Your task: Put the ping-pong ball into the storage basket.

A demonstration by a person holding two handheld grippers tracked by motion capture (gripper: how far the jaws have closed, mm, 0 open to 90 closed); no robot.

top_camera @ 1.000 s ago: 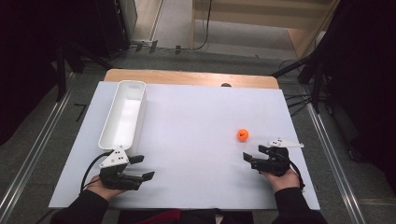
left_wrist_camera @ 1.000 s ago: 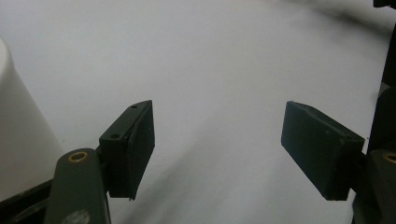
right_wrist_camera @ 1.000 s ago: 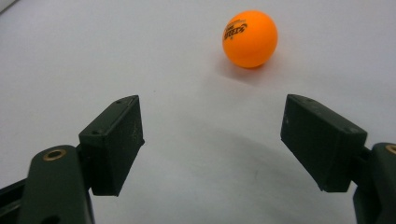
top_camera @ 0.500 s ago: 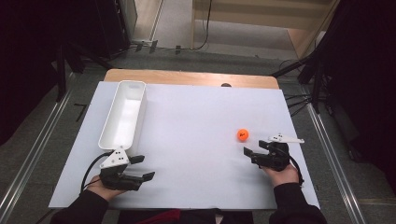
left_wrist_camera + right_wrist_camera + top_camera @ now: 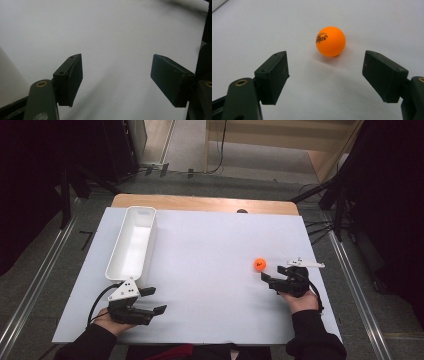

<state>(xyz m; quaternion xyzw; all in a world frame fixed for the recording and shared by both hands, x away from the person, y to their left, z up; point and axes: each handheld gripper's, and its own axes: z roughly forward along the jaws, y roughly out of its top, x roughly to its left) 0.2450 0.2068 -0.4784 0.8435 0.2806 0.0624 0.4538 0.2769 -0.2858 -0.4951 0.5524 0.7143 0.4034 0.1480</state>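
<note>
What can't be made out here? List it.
- Ball print: blurred in the right gripper view, too small in the high view.
- Tray far-end floor: hidden by its own wall, high view.
- Left gripper view: tray cut off by the left edge.
- Right gripper: whether it touches the table, unclear.

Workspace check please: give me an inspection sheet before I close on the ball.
Surface: white sheet on a wooden table, flat.
Job's things: orange ball on the sheet, just ahead of the right gripper, untouched; white bin at the left, looks empty.
Clutter: nothing seen.
Grippers: right gripper open, jaws facing the ball; left gripper open over bare sheet, near the bin's close end.
Cables: one loops from the left gripper; more on the floor behind.
Surroundings: dark stands, grey floor.
</note>
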